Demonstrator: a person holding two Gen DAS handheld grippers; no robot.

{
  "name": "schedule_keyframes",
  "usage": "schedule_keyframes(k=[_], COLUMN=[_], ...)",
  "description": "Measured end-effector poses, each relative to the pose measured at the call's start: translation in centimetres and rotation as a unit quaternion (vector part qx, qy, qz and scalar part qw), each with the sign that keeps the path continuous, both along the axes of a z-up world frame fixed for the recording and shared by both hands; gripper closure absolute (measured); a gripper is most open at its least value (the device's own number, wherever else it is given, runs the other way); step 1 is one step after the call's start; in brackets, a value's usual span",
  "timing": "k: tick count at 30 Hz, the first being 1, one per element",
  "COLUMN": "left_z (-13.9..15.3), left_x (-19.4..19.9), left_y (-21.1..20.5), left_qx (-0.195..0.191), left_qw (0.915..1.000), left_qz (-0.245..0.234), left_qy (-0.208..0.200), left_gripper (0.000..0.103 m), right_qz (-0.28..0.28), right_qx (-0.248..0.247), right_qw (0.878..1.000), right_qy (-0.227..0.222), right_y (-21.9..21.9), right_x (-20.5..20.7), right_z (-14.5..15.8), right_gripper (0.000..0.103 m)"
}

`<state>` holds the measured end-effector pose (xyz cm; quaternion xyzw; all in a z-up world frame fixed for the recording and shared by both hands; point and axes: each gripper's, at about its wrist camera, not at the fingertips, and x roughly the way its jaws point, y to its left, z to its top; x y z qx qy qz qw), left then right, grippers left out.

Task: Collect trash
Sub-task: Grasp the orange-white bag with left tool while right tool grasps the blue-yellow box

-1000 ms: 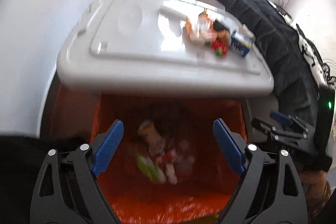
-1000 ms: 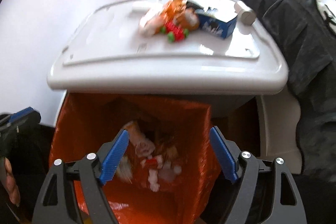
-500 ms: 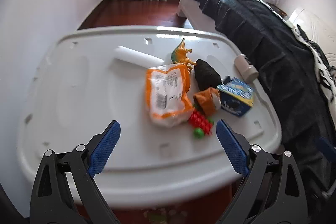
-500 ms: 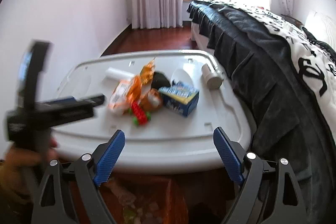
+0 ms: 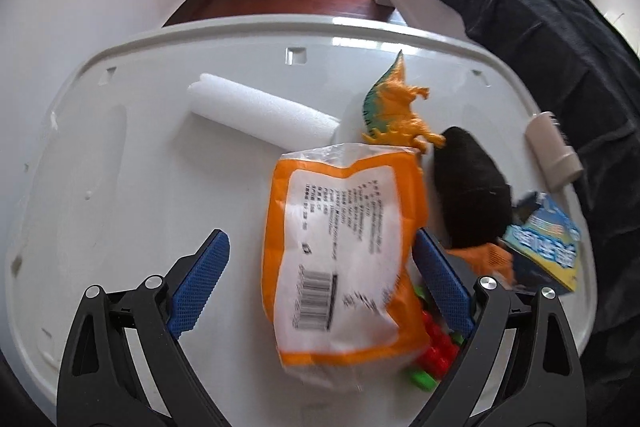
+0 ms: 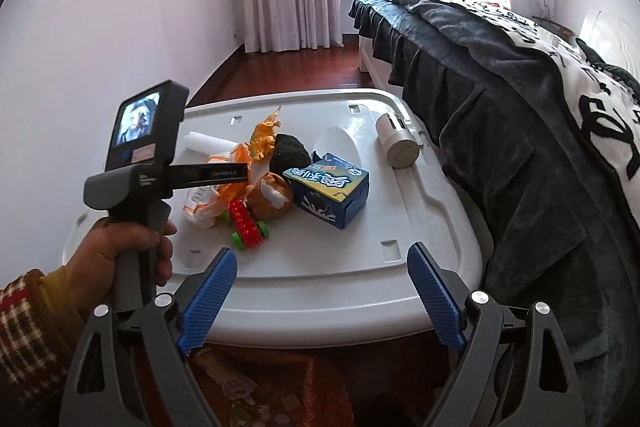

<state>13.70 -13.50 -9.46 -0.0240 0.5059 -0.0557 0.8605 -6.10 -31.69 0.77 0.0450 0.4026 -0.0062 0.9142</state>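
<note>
A bed draped in a dark grey ruffled blanket (image 6: 500, 99) fills the right side of the room, hard against a broad white plastic storage-box lid (image 6: 360, 259) that serves as the work surface. Below the lid's near edge sits an orange-lined trash bag (image 6: 280, 387) with scraps in it. The trash still on the lid lies clustered: a white foam roll (image 5: 264, 115) at the far left, an orange-and-white crinkled plastic snack bag (image 5: 340, 259) in the middle, a blue cardboard carton (image 6: 328, 189) to the right, and a beige cylindrical container (image 6: 396, 141) lying near the bed edge. A black sock-like bundle (image 5: 470, 187) touches the carton, with an orange plastic dinosaur toy (image 5: 400, 115) behind it and a red-and-green brick toy (image 6: 248, 223) in front. The left gripper (image 5: 320, 279), held by a hand (image 6: 120, 251) in a plaid sleeve, hangs wide apart over the snack bag, its blue pads either side without pressing it. The right gripper (image 6: 320, 291) is spread wide and empty, at the lid's near edge.
</note>
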Motion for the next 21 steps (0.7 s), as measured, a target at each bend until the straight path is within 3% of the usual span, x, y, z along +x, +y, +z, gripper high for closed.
schedule_keyframes(k=[2,5,9,14,21], left_z=[-0.5,-0.6,0.5,1.9,2.5], left_x=[0.1,-0.4,-1.6,-3.9,-7.5], left_y=[0.4,1.3,2.3,5.2,8.7], left_qx=[-0.008,-0.032,-0.021,-0.022,-0.026], left_qw=[1.0000,0.9994,0.9993,0.9988,0.9983], left_qz=[0.001,-0.013,-0.022,-0.008,0.007], left_qy=[0.002,-0.005,-0.024,-0.044,-0.052], left_gripper=[0.015,0.046,0.070,0.070,0.070], right_qz=[-0.003,-0.006,0.009,0.061,0.164], right_qx=[-0.003,-0.007,-0.018,-0.051,-0.122], right_qw=[1.000,1.000,1.000,0.996,0.978], right_qy=[0.003,0.012,0.023,0.041,0.037], right_y=[-0.2,-0.7,-1.0,-0.8,0.9], right_x=[0.3,1.0,3.1,7.9,12.7], right_z=[-0.1,-0.4,-0.6,-2.2,-5.5], right_gripper=[0.018,0.018,0.018,0.018,0.018])
